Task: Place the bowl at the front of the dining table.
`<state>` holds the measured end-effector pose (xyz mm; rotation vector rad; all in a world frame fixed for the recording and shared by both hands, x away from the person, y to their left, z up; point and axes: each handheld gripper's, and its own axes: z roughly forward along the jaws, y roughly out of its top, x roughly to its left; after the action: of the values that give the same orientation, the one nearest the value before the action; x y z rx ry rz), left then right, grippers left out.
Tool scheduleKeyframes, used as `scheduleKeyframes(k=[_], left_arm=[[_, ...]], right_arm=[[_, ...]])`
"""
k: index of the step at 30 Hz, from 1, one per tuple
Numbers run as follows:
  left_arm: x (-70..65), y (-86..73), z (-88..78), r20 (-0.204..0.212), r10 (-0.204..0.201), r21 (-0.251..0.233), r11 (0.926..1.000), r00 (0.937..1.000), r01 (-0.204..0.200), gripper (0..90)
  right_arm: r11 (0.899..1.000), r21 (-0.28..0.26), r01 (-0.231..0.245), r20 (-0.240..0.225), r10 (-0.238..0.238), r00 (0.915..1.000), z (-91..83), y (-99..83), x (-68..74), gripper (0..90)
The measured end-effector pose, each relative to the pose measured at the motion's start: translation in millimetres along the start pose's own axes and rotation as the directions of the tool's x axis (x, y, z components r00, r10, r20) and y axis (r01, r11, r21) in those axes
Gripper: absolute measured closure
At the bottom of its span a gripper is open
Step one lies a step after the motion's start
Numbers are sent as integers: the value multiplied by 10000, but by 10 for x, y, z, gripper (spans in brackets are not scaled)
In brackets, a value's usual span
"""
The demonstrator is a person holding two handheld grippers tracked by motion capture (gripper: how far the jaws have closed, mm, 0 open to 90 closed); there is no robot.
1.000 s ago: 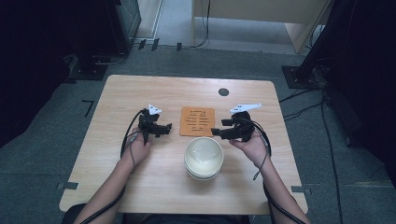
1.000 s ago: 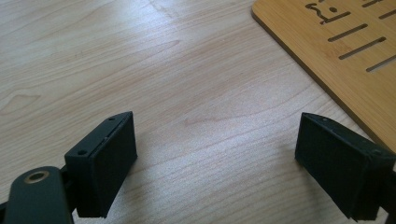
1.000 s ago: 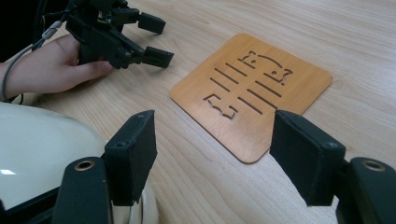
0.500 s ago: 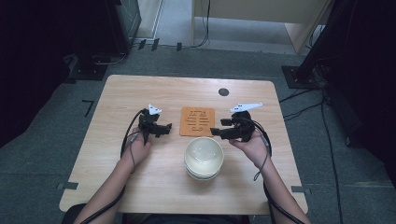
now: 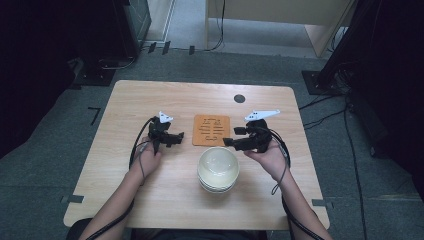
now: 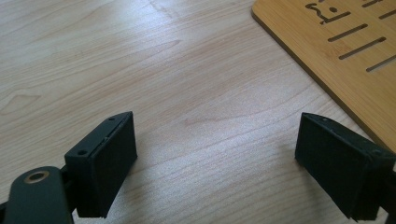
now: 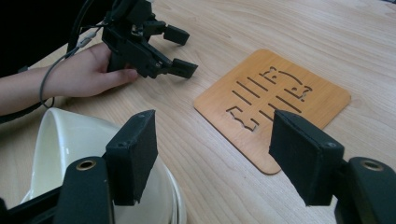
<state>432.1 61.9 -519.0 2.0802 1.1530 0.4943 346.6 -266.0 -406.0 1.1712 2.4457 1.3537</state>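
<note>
While both jaws of my right gripper (image 5: pixel 234 136) stood wide apart and empty beside the stacked bowls (image 5: pixel 218 169), with my left gripper (image 5: pixel 177 138) equally wide and empty near the wooden trivet (image 5: pixel 211 130), I judged a slow, level approach to the rim safest.

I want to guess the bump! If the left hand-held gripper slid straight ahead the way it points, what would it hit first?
Probably the wooden trivet. The left hand-held gripper points across bare table toward it, with open jaws and nothing lying between. The trivet is thin, so the jaws might slide over it instead.
</note>
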Motion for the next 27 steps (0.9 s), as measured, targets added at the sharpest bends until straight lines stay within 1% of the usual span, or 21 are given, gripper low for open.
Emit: scheduleKeyframes(k=[14,27], left_arm=[[0,0,0,-3,6,4,10000,10000,-6,123],[0,0,0,-1,1,6,10000,10000,-1,122]], right_arm=[[9996,-76,268,-166,-269,9995,-45,47,106,321],[9985,-273,472,-331,-481,9983,-114,95,207,327]])
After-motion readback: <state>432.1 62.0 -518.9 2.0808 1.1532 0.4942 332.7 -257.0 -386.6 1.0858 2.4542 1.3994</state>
